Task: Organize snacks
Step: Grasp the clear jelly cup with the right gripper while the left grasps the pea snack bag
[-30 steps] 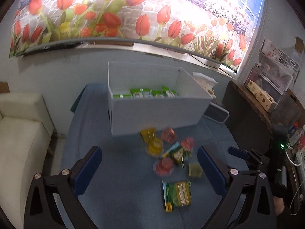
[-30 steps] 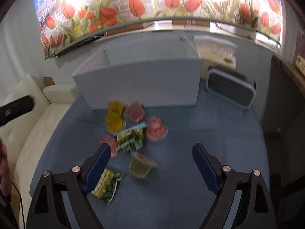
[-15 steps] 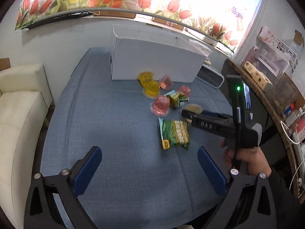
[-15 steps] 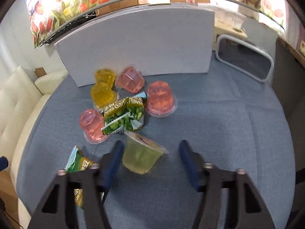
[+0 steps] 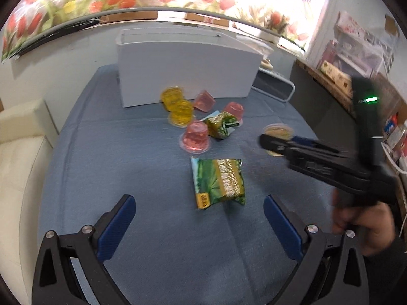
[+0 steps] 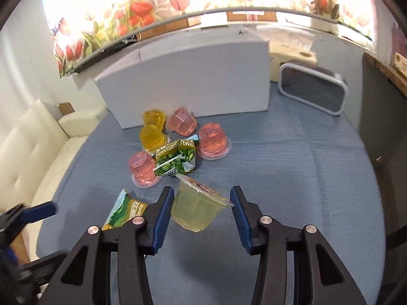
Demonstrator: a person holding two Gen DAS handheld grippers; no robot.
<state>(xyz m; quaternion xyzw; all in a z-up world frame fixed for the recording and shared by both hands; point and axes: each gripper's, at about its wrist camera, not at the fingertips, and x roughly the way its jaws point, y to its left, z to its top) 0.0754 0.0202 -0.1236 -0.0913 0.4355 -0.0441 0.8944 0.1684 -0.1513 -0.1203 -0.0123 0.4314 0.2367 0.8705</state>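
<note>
right gripper [image 6: 202,209] fingers narrowed around the pale green jelly cup [image 6: 197,209], which sits tilted between them on the blue surface [image 6: 292,178]; left pad looks to be touching the cup wall, right pad just beside the rim, can't tell if it's actually clamped. in the left wrist view the same cup [image 5: 277,131] shows at the tip of the right gripper [image 5: 277,143], partly hidden by it, with the person's hand [image 5: 363,225] on the handle at lower right. left gripper [image 5: 198,218] fingers wide, holding nothing, hovering over the surface [image 5: 127,157] with a green snack packet [image 5: 218,181] lying flat between and ahead of them. that packet [image 6: 124,212] is just left of the right gripper's left finger in the right wrist view. rest of the snacks clustered in front of the white box [image 6: 188,78]: two yellow jelly cups [image 6: 152,129] touching each other next to the box wall, three pink jelly cups [image 6: 212,139] around a second, crumpled green packet [image 6: 176,158], all inverted or tipped. box stands at the far side of the surface, well apart from both grippers. black tray with a white rim [image 6: 313,91] leans to the right of the box. cream sofa [image 6: 33,147] off the left edge of the surface. tulip mural [image 6: 178,0] on the wall behind.
</note>
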